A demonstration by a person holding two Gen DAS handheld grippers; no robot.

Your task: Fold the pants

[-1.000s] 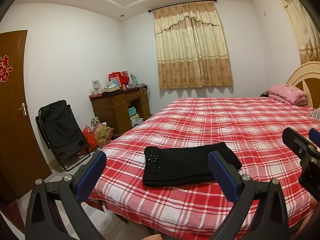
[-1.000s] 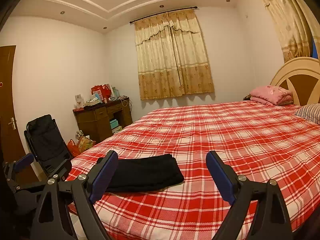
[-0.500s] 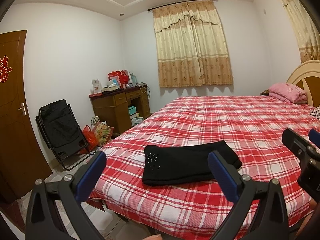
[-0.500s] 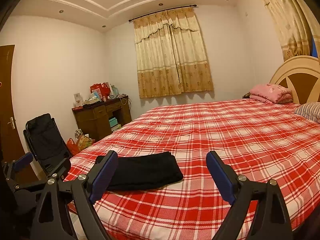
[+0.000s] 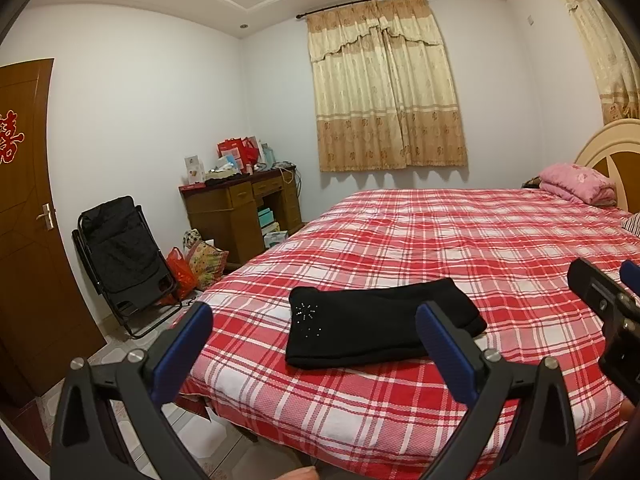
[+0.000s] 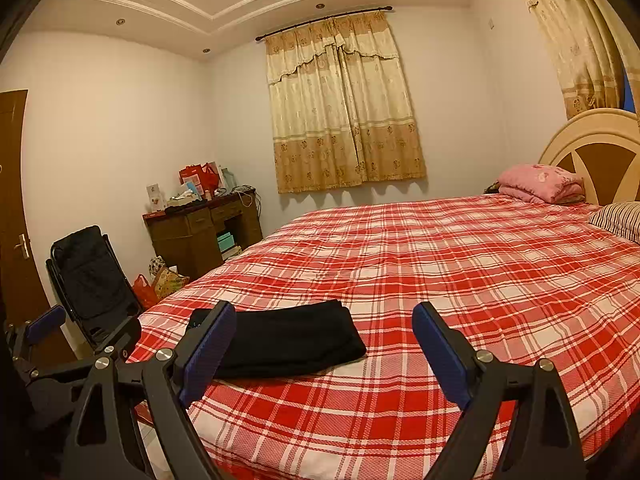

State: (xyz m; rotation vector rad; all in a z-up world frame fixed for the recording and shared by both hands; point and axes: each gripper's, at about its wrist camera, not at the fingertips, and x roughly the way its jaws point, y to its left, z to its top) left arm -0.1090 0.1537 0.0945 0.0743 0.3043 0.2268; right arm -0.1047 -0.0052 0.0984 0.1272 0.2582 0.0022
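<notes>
Black pants [image 5: 360,322] lie folded in a flat rectangle near the front corner of the bed [image 5: 460,240], which has a red and white plaid cover. A small sparkly pattern shows on their left end. They also show in the right wrist view [image 6: 288,338]. My left gripper [image 5: 314,326] is open and empty, held back from the bed's front edge in front of the pants. My right gripper [image 6: 324,332] is open and empty, to the right of the pants and above the bed's front edge. Part of the right gripper [image 5: 604,308] shows at the right of the left wrist view.
A folded black chair [image 5: 120,256] stands by the wall on the left, with a brown door [image 5: 24,220] beside it. A cluttered wooden desk [image 5: 240,208] and bags [image 5: 200,260] sit in the corner. A pink folded blanket [image 6: 540,182] and a striped pillow [image 6: 620,220] lie by the headboard.
Both views drift very slightly; the grippers stay open and the pants have not moved.
</notes>
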